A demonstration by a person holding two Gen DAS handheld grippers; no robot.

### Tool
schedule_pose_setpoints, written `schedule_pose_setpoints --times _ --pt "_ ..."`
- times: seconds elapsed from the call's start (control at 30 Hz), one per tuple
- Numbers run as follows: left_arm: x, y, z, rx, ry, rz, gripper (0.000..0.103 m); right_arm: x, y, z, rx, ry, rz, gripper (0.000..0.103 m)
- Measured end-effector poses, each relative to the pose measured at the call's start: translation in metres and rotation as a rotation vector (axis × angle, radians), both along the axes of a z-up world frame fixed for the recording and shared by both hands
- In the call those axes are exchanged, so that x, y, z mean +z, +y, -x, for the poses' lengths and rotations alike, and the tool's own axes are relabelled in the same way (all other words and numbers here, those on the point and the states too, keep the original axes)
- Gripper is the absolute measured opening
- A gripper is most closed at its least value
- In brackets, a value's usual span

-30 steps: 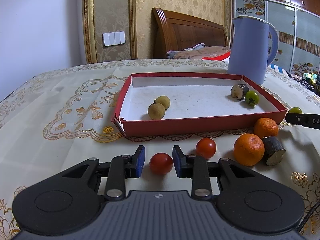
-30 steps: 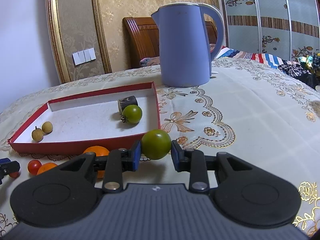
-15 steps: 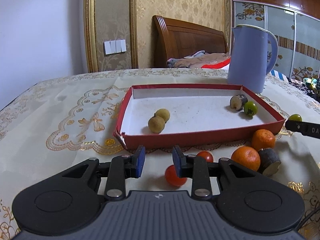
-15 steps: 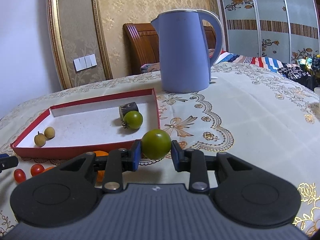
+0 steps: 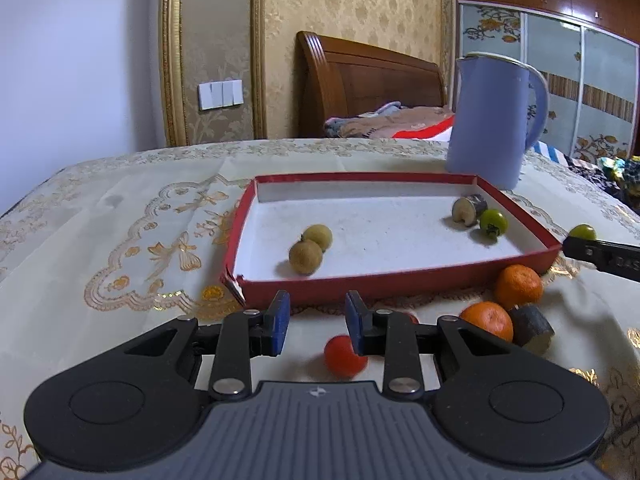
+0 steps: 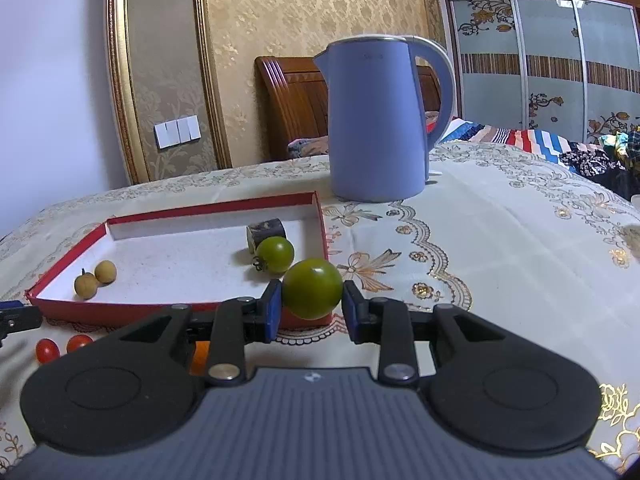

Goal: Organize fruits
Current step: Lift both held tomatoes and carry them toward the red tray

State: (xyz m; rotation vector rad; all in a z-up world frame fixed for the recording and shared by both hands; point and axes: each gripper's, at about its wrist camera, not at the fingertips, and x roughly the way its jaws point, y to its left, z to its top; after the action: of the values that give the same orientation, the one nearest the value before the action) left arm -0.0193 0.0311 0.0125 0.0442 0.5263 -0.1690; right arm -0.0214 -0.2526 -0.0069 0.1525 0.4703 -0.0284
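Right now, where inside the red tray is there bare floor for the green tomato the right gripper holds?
The middle of the red tray is bare, between the two longans and the cane piece beside the green tomato. That right corner is crowded.

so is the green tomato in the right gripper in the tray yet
Not yet. The right gripper holds the green tomato clamped between its fingers, lifted near the red tray's front corner.

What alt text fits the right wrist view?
The right gripper holds a green tomato between its fingers, just before the near rim of a red tray. Inside lie another green tomato, two longans and a dark chunk; a blue kettle stands behind.
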Motion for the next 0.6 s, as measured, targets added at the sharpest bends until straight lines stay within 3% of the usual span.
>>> schedule_pose_setpoints --times 0.37,0.4,0.47,0.6 --pt "-0.011 -0.001 -0.002 -0.072 0.066 0.026 0.032 -0.003 -0.005 -0.001 -0.006 0.016 -0.030 0.030" --pt "-0.012 -0.002 -0.003 -0.069 0.067 0.021 0.036 -0.003 -0.006 -0.002 -0.007 0.018 -0.033 0.030" --pt "-0.013 -0.003 -0.004 -0.066 0.068 0.012 0.063 -0.004 -0.006 -0.002 -0.008 0.018 -0.036 0.030" --pt "-0.016 -0.010 -0.004 -0.047 0.042 -0.048 0.063 -0.004 -0.006 -0.002 -0.007 0.019 -0.036 0.030"
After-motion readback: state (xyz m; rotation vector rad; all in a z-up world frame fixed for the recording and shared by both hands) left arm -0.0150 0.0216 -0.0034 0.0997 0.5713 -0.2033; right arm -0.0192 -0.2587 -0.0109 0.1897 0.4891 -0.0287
